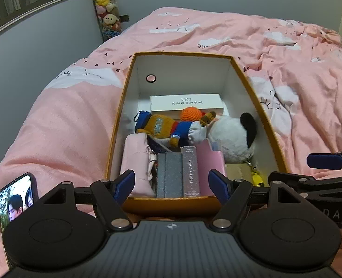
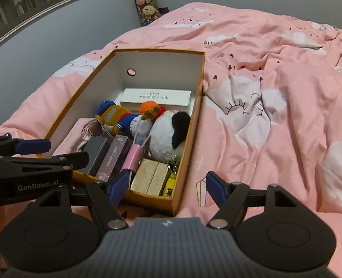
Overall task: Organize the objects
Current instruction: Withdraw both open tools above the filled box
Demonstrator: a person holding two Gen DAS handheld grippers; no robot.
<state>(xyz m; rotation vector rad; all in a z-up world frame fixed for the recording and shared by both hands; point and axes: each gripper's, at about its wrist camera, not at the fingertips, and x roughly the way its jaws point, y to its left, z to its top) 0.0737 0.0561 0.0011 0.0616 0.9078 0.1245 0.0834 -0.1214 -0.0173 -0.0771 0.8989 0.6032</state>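
Both hand-held grippers, left (image 1: 172, 184) and right (image 2: 165, 186), gape wide, empty, at the orange box's (image 1: 122, 106) near end.

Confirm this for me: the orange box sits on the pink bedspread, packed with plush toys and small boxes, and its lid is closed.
The lid part is wrong. The orange box stands open with no lid on it; the left wrist view shows straight into it: the white plush, the knitted doll and the small boxes. The rest holds: it sits on the pink bedspread.
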